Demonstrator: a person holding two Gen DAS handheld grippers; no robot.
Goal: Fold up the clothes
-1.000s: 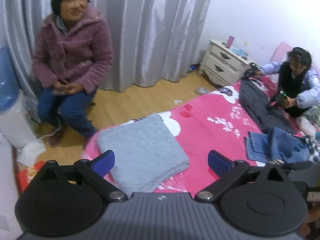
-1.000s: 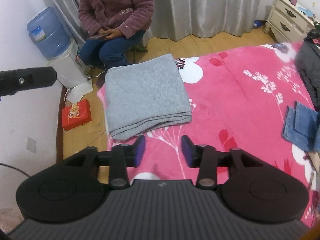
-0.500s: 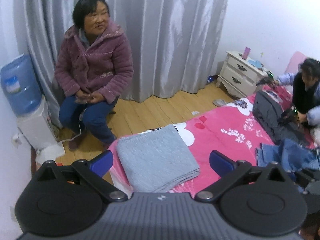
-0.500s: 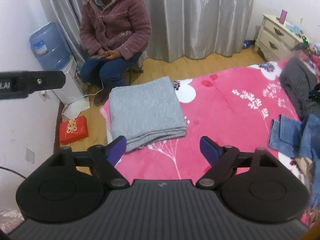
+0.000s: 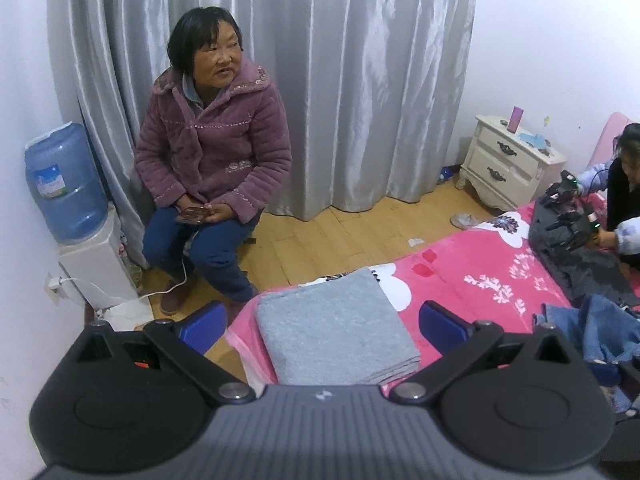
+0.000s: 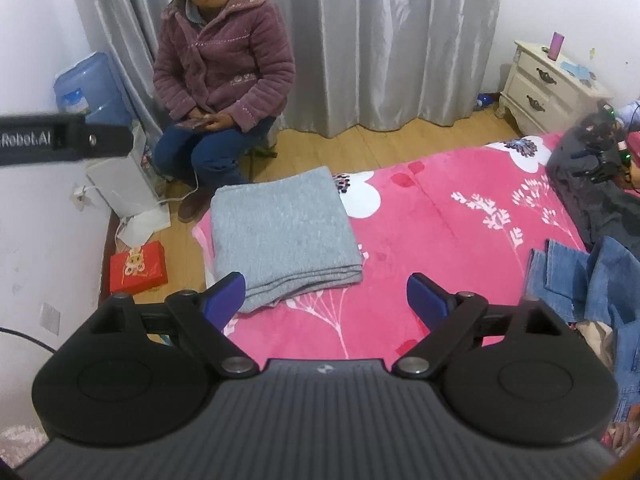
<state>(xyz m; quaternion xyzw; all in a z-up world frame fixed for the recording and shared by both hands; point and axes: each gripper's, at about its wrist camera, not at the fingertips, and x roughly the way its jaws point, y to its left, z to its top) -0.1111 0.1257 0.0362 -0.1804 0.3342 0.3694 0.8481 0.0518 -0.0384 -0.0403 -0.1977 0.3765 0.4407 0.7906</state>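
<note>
Both grippers, left point(image 5: 322, 326) and right point(image 6: 325, 294), now higher above folded grey garment point(image 6: 280, 236), spread wide, empty.

The left gripper point(image 5: 323, 326) and right gripper point(image 6: 325, 298) both hover with their 2 blue-padded fingers spread wide, apparently gripping nothing.

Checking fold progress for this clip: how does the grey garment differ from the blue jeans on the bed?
The grey garment is folded into a flat, neat rectangle; the blue jeans lie rumpled and unfolded. The grey garment sits at the bed's corner nearest the seated person; the jeans lie at the right. Both rest on the pink blanket, untouched by either gripper.
</note>
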